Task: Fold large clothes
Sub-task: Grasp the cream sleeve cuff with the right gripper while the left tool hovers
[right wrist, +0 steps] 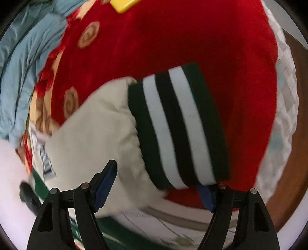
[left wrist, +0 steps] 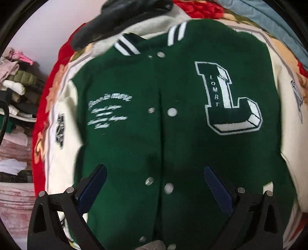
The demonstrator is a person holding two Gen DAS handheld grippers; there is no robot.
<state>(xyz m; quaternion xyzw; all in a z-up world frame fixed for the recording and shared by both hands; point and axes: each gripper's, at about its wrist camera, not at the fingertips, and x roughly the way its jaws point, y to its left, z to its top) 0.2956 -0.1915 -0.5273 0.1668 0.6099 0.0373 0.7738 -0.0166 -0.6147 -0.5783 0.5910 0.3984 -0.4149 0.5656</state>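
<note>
A green varsity jacket point(left wrist: 173, 134) with cream sleeves and a large "L" patch point(left wrist: 229, 100) lies front-up, snaps closed, on a red patterned blanket point(left wrist: 40, 115). My left gripper point(left wrist: 156, 182) is open above the jacket's lower front, holding nothing. In the right wrist view, a cream sleeve point(right wrist: 96, 138) ends in a green, white and black striped cuff point(right wrist: 179, 127) on the red blanket point(right wrist: 182, 38). My right gripper point(right wrist: 157, 184) is open; the sleeve and cuff lie between its fingers, with the cuff covering the right fingertip.
A black garment point(left wrist: 119, 21) lies past the jacket's collar. Piled clothes point(left wrist: 15, 86) sit at the left. A light blue cloth point(right wrist: 23, 73) and a yellow object point(right wrist: 125, 4) lie on the blanket. A white quilted cover point(right wrist: 284, 107) runs along the right edge.
</note>
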